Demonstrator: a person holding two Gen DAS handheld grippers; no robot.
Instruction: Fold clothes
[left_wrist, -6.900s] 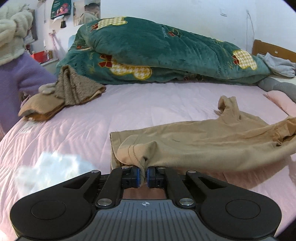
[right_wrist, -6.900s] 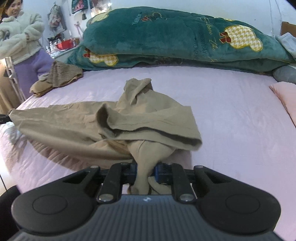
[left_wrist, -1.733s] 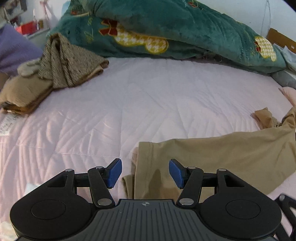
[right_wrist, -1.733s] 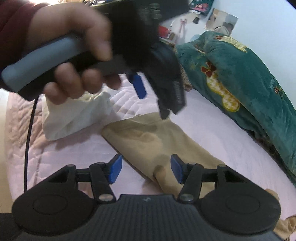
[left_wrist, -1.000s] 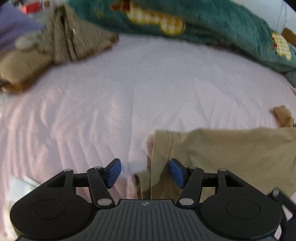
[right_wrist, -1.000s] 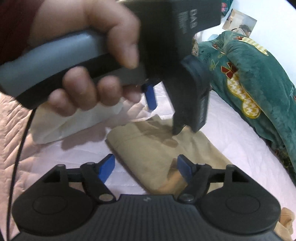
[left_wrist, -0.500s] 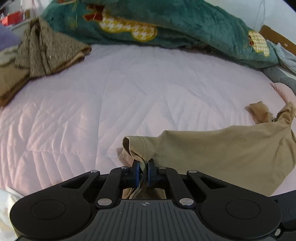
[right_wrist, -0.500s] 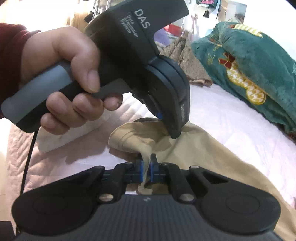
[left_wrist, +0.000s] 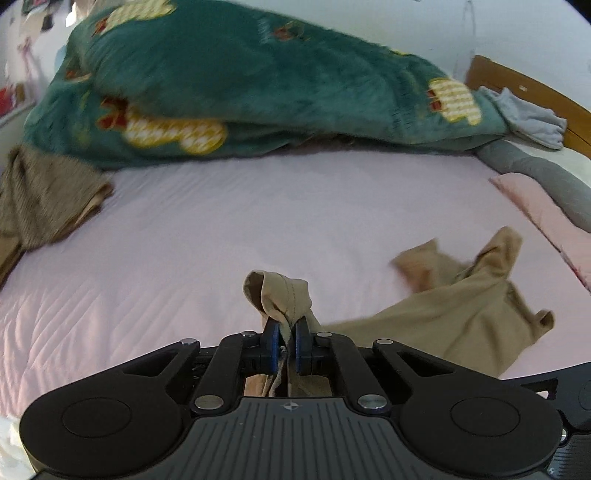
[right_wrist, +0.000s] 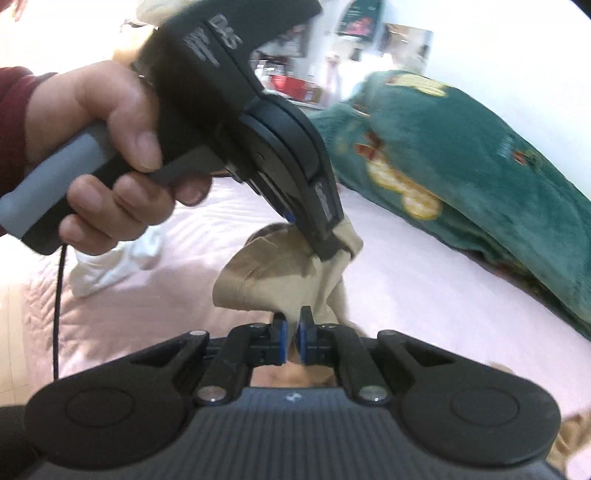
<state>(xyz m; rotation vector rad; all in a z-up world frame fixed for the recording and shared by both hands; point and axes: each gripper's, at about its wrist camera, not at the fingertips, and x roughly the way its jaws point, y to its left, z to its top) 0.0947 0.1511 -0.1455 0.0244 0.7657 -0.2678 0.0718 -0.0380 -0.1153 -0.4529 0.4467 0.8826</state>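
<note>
Left tool (left_wrist: 282, 341) pressed together on a bunched hem of the tan garment (left_wrist: 454, 317); blue pads (left_wrist: 272, 345) clamp the fabric, a small loop of hem sticks up just above them. Rest of garment trails off to the right across the pink bed sheet (left_wrist: 258, 221), crumpled at the far end, partly lifted near the tool. Blurred in places.

Right tool (right_wrist: 291, 341) also pinching the same tan garment (right_wrist: 273, 280), pads nearly touching with a thin fold between them. Seen from the right wrist: left tool (right_wrist: 325, 243) directly ahead and above, gripping another part of the same edge, so fabric hangs bunched between the two tools, clear of the sheet there. Left hand (right_wrist: 110, 155) wrapped around the grey handle, dark red sleeve (right_wrist: 13, 110) at the wrist, black cable (right_wrist: 57, 306) dropping from the handle.

Around it: green plush blanket (left_wrist: 258, 85) heaped along the far side of the bed, brown knit garment (left_wrist: 40, 199) at the left edge of the sheet, grey cloth (left_wrist: 532, 118) and pink pillow (left_wrist: 543, 210) at the right, wooden headboard (left_wrist: 524, 88) behind. White cloth (right_wrist: 110, 266) on the sheet below the left hand.
</note>
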